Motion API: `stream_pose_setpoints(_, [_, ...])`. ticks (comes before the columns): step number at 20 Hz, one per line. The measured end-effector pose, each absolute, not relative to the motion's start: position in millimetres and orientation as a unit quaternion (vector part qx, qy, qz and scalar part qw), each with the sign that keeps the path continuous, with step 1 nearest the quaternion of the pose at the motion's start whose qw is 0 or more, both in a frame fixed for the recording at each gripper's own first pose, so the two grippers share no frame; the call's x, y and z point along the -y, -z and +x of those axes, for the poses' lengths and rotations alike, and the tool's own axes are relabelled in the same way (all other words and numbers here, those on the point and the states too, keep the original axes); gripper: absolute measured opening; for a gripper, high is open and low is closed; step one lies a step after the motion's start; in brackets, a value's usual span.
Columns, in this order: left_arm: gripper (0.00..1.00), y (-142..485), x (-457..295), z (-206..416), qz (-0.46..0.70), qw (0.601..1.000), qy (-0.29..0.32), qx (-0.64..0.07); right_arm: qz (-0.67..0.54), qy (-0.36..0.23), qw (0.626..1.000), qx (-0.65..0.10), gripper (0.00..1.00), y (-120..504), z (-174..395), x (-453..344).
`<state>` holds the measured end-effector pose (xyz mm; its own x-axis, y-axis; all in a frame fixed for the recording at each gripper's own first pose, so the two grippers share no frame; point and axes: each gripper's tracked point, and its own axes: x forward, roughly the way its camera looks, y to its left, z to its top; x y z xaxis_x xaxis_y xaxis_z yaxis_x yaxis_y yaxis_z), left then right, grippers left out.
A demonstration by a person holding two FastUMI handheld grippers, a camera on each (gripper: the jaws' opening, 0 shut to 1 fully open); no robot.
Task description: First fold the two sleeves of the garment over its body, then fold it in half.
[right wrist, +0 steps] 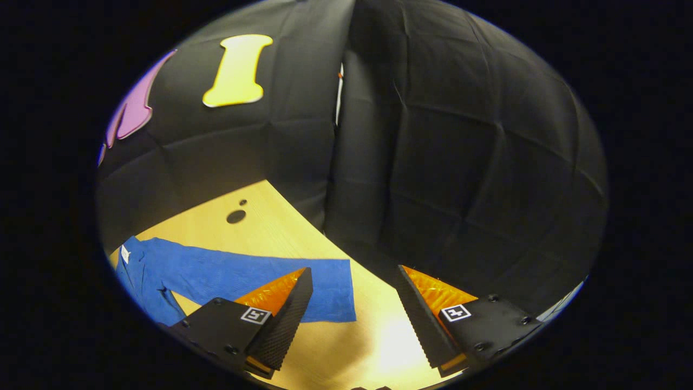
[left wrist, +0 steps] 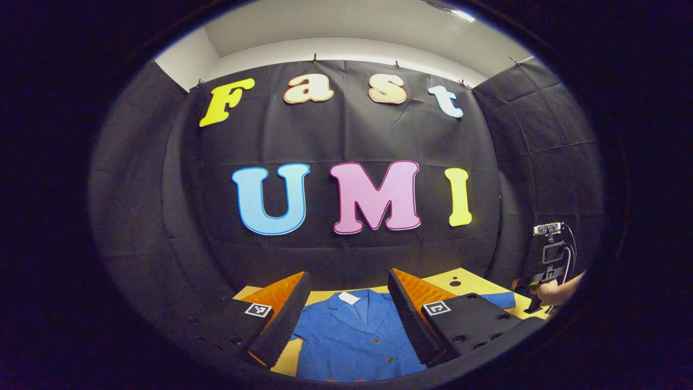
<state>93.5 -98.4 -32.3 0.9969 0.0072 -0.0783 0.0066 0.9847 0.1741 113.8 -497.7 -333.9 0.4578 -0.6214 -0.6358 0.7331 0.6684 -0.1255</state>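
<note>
Nearest to us in the left gripper view are the left gripper's [left wrist: 346, 314] own two fingers [left wrist: 281, 319], spread wide apart and released, holding nothing; between them we see the blue collared shirt [left wrist: 357, 338] lying flat on the yellow wooden table [left wrist: 471, 281], its collar and a small white neck label [left wrist: 348, 297] toward the far wall, its buttoned front facing up; one sleeve [left wrist: 498, 299] reaches out to the right across the table, past the right-hand finger. We cannot tell whether the fingers touch the cloth or hang just above it; they frame the shirt's body from either side. Farther off at the right edge of that view we see a hand [left wrist: 552, 292] holding the other gripper's handle, with a small camera rig standing above it, near the end of that sleeve.

In the right gripper view the right gripper [right wrist: 352, 319] also stands released, its fingers [right wrist: 281, 319] wide apart with nothing between them but bare table [right wrist: 270, 227]; the shirt's sleeve [right wrist: 260, 281] lies stretched flat across the wood, its cuff end just beyond the left-hand finger, which overlaps the sleeve's lower edge from our angle; the shirt's [right wrist: 146, 276] body and collar sit at the far left. Two dark round holes [right wrist: 236, 216] mark the tabletop beyond the sleeve; the black cloth wall [right wrist: 460, 162] rises behind.
</note>
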Motion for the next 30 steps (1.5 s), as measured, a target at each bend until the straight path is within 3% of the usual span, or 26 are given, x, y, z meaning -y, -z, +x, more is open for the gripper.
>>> stream_pose_setpoints(4, [0.83,34.6,118.1,105.8,0.099,0.994,0.013,-0.047,0.122,0.398,0.81,-0.414,0.99,391.1,103.3,499.3])
stream_pose_setpoints(9, [0.83,40.3,125.1,116.2,0.085,0.994,0.012,-0.07,0.141,0.392,0.795,-0.442,0.99,414.1,102.8,497.7])
stream_pose_setpoints(10, [0.83,40.4,124.8,117.5,0.087,0.994,0.011,-0.07,0.152,0.394,0.795,-0.436,0.91,413.3,105.3,499.2])
stream_pose_setpoints(11, [0.83,40.3,125.1,118.8,0.088,0.993,0.01,-0.071,0.164,0.395,0.79,-0.439,0.96,416.0,103.4,497.3])
stream_pose_setpoints(12, [0.84,42.1,124.5,119.8,0.087,0.994,0.01,-0.072,0.165,0.398,0.792,-0.432,0.82,418.3,106.1,501.1])
stream_pose_setpoints(13, [0.83,43.9,126.2,121.5,0.083,0.994,0.012,-0.073,0.172,0.391,0.793,-0.435,0.79,420.7,110.1,495.0])
stream_pose_setpoints(16, [0.83,48.1,130.1,123.1,0.081,0.993,0.024,-0.084,0.199,0.383,0.786,-0.443,0.19,421.3,116.7,485.5])
stream_pose_setpoints(17, [0.83,47.6,130.1,122.6,0.08,0.993,0.026,-0.085,0.208,0.378,0.787,-0.441,0.1,420.5,119.2,482.9])
stream_pose_setpoints(19, [0.83,44.7,126.4,120.4,0.074,0.993,0.028,-0.082,0.233,0.342,0.796,-0.442,0.06,422.8,121.8,470.8])
stream_pose_setpoints(22, [0.83,50.3,114.4,117.6,0.071,0.993,0.023,-0.093,0.242,0.346,0.807,-0.413,0.01,405.9,120.6,470.8])
stream_pose_setpoints(26, [0.83,45.7,97.1,105.4,0.061,0.994,0.02,-0.091,0.22,0.369,0.843,-0.324,0.01,338.9,124.9,465.8])
stream_pose_setpoints(30, [0.83,44.6,80.9,92.1,0.044,0.995,0.028,-0.088,0.196,0.34,0.881,-0.265,0.01,270.6,133.2,415.2])
